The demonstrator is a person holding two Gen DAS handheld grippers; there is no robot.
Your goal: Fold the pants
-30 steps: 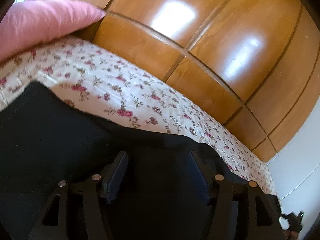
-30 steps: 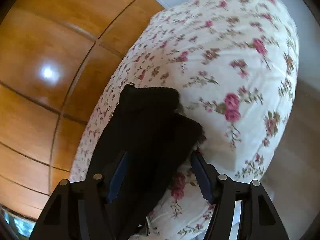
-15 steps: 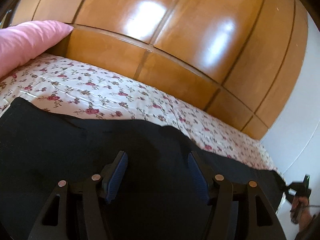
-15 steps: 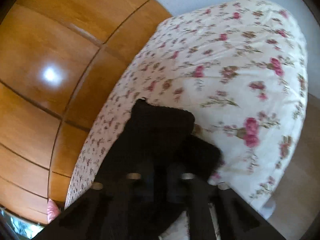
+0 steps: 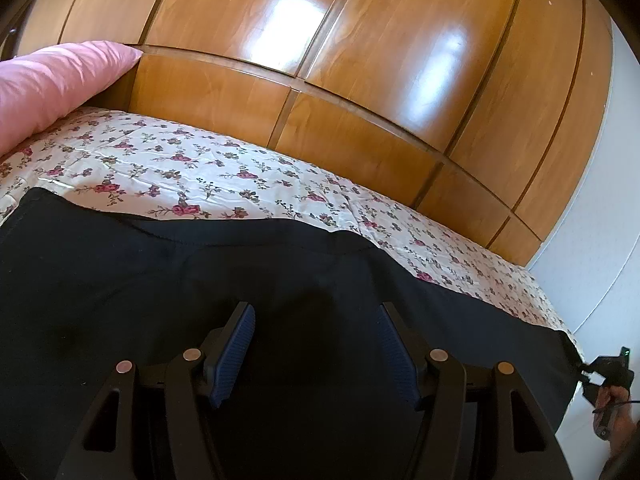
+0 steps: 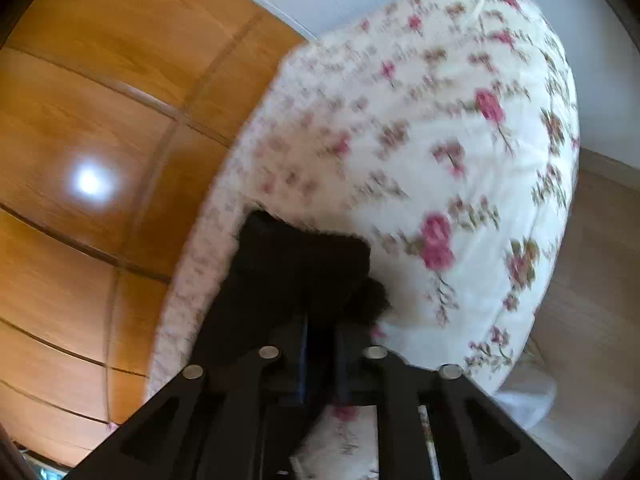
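Left gripper [image 5: 316, 340]: jaws spread wide, blue ribbed pads [image 5: 234, 354] clear of each other and pressing on nothing. Directly beneath and between them lie the black pants [image 5: 160, 280], spread flat and filling the near field from the left edge across to the far right. The fabric's far hem runs just ahead of the fingertips, with a faint seam line along it.

Beyond that hem, the floral bedsheet [image 5: 224, 168] shows as a band (cream ground, pink roses, light creasing). Ahead and to the left, a pink pillow [image 5: 52, 80] rests on the sheet against the wooden wardrobe [image 5: 360, 60], whose glossy panels close off the far view. At the lower right, past the end of the pants, a person's hand [image 5: 618, 404] holds a dark device; detail there is too small to read.

Right gripper [image 6: 320, 340]: jaws drawn nearly together and pinching a bunched end of the pants [image 6: 296, 264]; they have just been closing and then easing slightly, with fabric between them throughout. This view is motion-blurred. The dark cloth mounds up just ahead of the fingertips, lying on the bedsheet [image 6: 440, 120], which extends forward and to the right to the mattress edge. To the left stands the wardrobe [image 6: 100, 120]; to the far right, pale floor [image 6: 600, 280].
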